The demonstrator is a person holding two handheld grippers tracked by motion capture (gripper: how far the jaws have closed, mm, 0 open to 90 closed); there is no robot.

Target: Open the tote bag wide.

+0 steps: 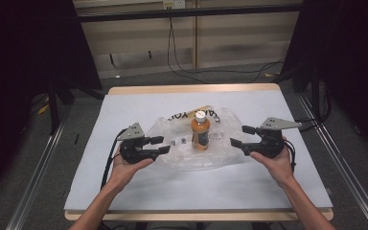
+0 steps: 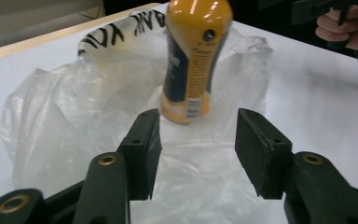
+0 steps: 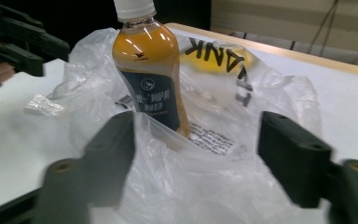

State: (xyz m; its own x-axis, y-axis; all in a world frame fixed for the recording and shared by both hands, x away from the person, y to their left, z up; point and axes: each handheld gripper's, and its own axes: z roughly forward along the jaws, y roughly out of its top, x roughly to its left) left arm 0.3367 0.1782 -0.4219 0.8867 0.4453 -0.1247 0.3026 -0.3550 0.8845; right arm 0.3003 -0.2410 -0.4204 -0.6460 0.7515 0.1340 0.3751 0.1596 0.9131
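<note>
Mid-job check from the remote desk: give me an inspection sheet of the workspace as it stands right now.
Surface: white sheet over a wooden table, flat.
Job's things: orange drink bottle, white cap on, stands upright on a crumpled clear plastic bag with black lettering.
Clutter: small clear wrapper scrap beside the bag.
Grippers: left gripper open, nothing between its jaws, short of the bag's left side; right gripper open, empty, at the bag's right side.
Cables: one trails from each gripper; black cable runs on the floor behind the table.
Surroundings: dark curtains on both sides, metal rails, pale wall panels behind.
</note>
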